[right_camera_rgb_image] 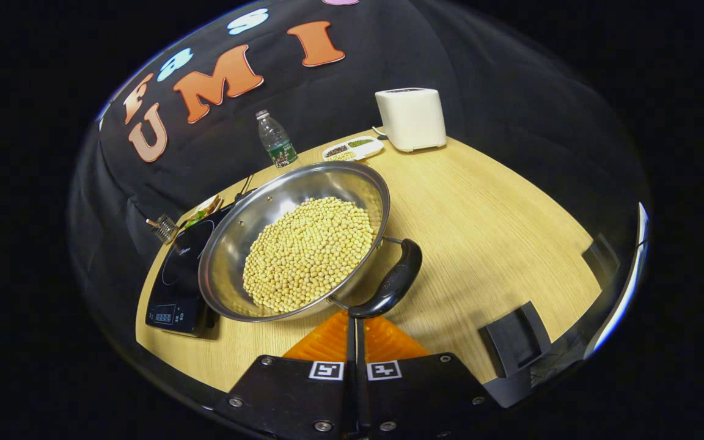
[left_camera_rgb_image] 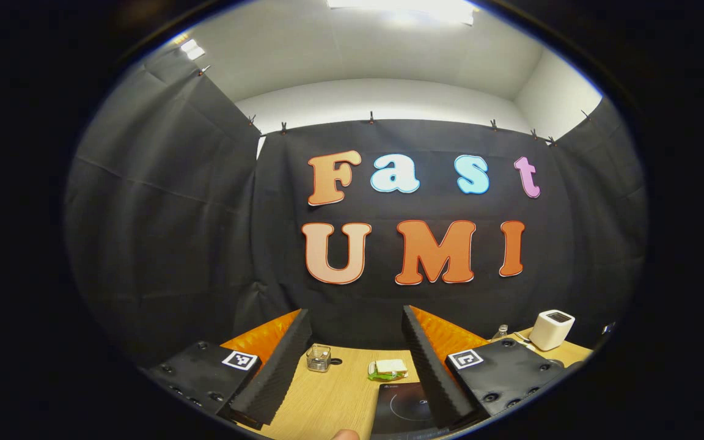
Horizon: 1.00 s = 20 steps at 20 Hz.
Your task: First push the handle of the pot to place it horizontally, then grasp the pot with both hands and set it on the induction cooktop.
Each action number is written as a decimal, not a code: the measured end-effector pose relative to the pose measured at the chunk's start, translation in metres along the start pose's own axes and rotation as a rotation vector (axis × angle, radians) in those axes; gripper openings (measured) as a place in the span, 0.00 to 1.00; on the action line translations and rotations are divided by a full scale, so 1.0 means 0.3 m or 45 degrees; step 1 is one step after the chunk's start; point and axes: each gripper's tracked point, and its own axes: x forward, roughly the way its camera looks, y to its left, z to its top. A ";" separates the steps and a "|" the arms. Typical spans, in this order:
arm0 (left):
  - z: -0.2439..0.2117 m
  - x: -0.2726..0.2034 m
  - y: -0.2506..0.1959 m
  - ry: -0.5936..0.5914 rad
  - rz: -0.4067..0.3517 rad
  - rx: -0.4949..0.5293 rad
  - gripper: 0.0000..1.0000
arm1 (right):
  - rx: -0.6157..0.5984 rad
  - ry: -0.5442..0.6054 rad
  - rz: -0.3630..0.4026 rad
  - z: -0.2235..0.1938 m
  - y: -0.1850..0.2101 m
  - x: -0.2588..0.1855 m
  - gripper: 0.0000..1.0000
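On the wooden table [right_camera_rgb_image: 480,201] the pot [right_camera_rgb_image: 294,241] of beans sits beside the induction cooktop [right_camera_rgb_image: 181,275], overlapping its edge. My right hand-held gripper [right_camera_rgb_image: 355,321], fingers together, noses against the handle [right_camera_rgb_image: 392,281]; I judge the push is in hand. My left hand-held gripper [left_camera_rgb_image: 357,342] hangs apart, awaiting the two-handed lift

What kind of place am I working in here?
Likely a staged kitchen tabletop inside a recording booth: a wooden table against black cloth, holding an induction cooktop, a bean-filled pot and a toaster.
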 end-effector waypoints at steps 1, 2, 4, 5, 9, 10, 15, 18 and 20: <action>0.000 0.001 -0.001 0.002 -0.001 -0.002 0.98 | 0.019 0.003 0.004 0.002 -0.003 0.004 0.00; -0.004 0.002 -0.002 0.005 -0.002 -0.004 0.98 | 0.036 0.006 0.007 0.006 -0.007 0.008 0.00; -0.014 0.010 -0.010 0.014 -0.005 -0.007 0.98 | 0.079 0.009 0.012 0.019 -0.014 0.016 0.00; -0.012 0.013 -0.008 0.017 -0.003 -0.007 0.98 | 0.097 0.009 0.012 0.025 -0.020 0.021 0.00; -0.010 0.025 -0.007 0.013 0.008 -0.005 0.98 | 0.153 0.004 0.000 0.061 -0.044 0.047 0.00; -0.009 0.026 -0.007 0.010 0.010 -0.003 0.98 | 0.163 0.002 -0.004 0.073 -0.049 0.056 0.00; -0.010 0.036 -0.014 0.014 0.008 -0.002 0.98 | 0.209 0.004 -0.021 0.122 -0.083 0.098 0.00; -0.024 0.044 -0.016 0.020 0.008 -0.005 0.98 | 0.227 -0.002 -0.037 0.156 -0.101 0.133 0.00; -0.027 0.043 -0.011 0.025 0.012 -0.004 0.98 | 0.228 -0.007 -0.060 0.184 -0.118 0.164 0.00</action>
